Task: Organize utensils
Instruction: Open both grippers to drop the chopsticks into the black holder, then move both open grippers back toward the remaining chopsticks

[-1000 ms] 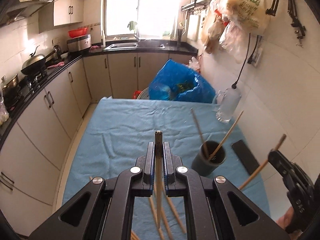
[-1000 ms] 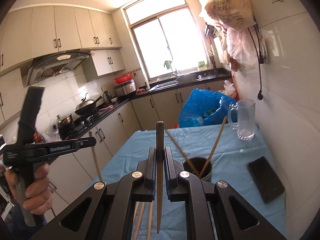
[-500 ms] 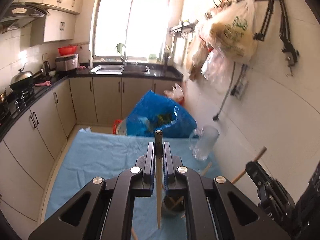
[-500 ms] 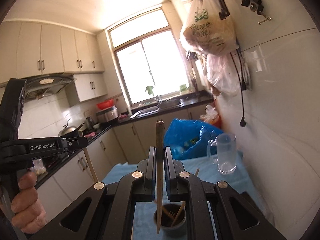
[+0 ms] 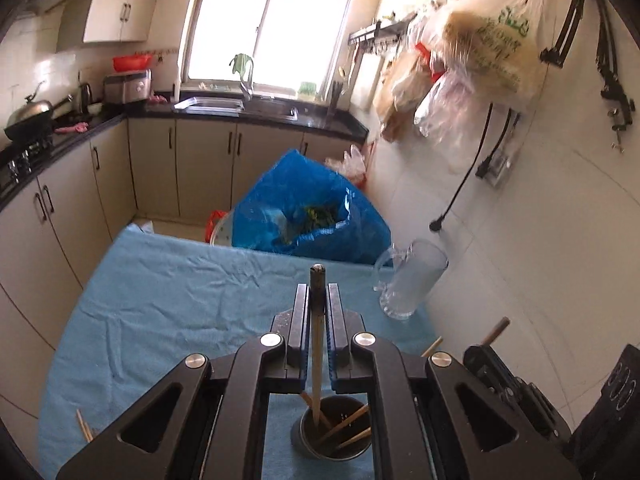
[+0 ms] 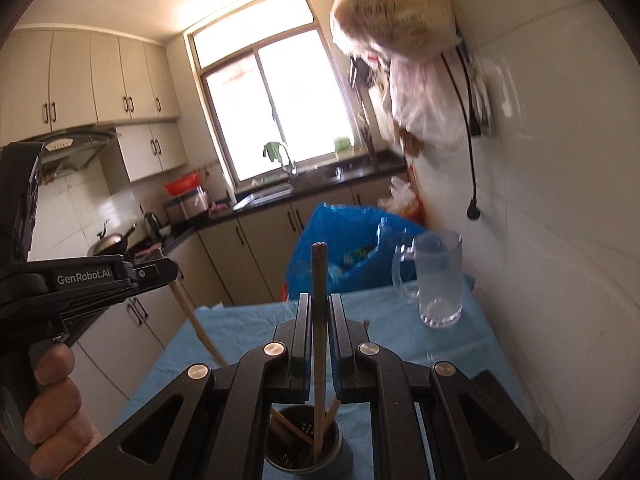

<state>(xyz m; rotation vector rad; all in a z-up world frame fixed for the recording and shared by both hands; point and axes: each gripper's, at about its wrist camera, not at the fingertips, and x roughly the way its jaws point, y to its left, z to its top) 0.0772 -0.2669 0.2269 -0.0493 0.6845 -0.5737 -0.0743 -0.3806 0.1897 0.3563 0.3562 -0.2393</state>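
My left gripper (image 5: 318, 300) is shut on a wooden chopstick (image 5: 317, 344) that hangs down into the dark round utensil holder (image 5: 334, 428) on the blue cloth. The holder has several chopsticks leaning in it. My right gripper (image 6: 319, 312) is shut on another chopstick (image 6: 319, 352), whose lower end dips into the same holder (image 6: 306, 446). In the right wrist view the left gripper (image 6: 154, 270) shows at the left with its chopstick (image 6: 196, 320) slanting down. The right gripper's body (image 5: 516, 392) sits at the lower right of the left wrist view.
A glass mug (image 5: 410, 280) stands on the blue tablecloth (image 5: 172, 296) near the white tiled wall. A blue plastic bag (image 5: 308, 212) sits past the table's far edge. Loose chopsticks (image 5: 84, 426) lie at the cloth's left edge. Cabinets and a counter run along the left.
Both grippers have moved over the holder, which now sits right under their fingers. Both chopstick tips have come down into it. The mug and blue bag appear closer.
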